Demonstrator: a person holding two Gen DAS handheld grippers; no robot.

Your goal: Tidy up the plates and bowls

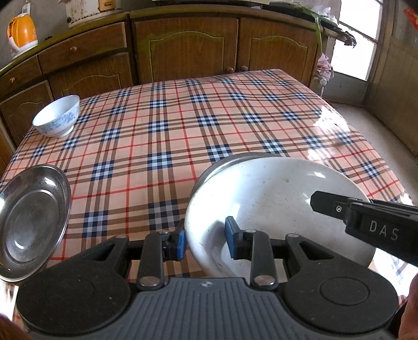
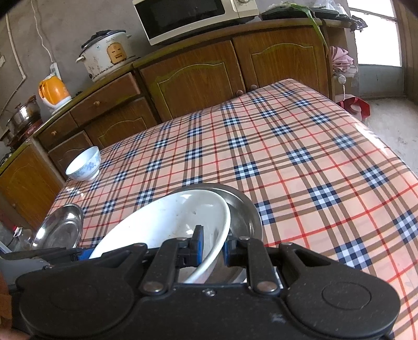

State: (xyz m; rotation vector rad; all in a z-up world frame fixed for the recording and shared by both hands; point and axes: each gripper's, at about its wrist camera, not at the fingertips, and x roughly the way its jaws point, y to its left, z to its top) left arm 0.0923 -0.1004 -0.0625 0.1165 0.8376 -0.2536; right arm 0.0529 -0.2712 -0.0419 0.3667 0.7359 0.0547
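Kitchen with grey walls and a run of brown wooden cabinets behind a tabletop under a glossy plaid cloth, tan with red lines and navy checks. On the cabinet top: an orange and white electric kettle, a white rice cooker, a white microwave oven. Bright doorway at far right.

Task items on the cloth:
- Small white porcelain bowl with blue floral print, upright at the far left corner, well apart from everything else.
- Round stainless steel plate at the near left edge, overhanging the tabletop edge as seen in the left wrist view.
- Large white shallow ceramic dish near the front, sitting tilted in or over a second stainless steel plate, whose rim shows beyond it.

Left gripper: blue-padded fingers straddle the near-left rim of the white dish, one pad outside the wall, one inside. The gap is narrow and the pads look pressed on the rim.

Right gripper: its fingers are drawn close together across the opposite rim of the same dish, one pad inside, one outside against the wall, clamped on it. In the left wrist view its black body enters from the right over the dish.

Whether the dish rests fully on the steel plate or is lifted off it cannot be told.
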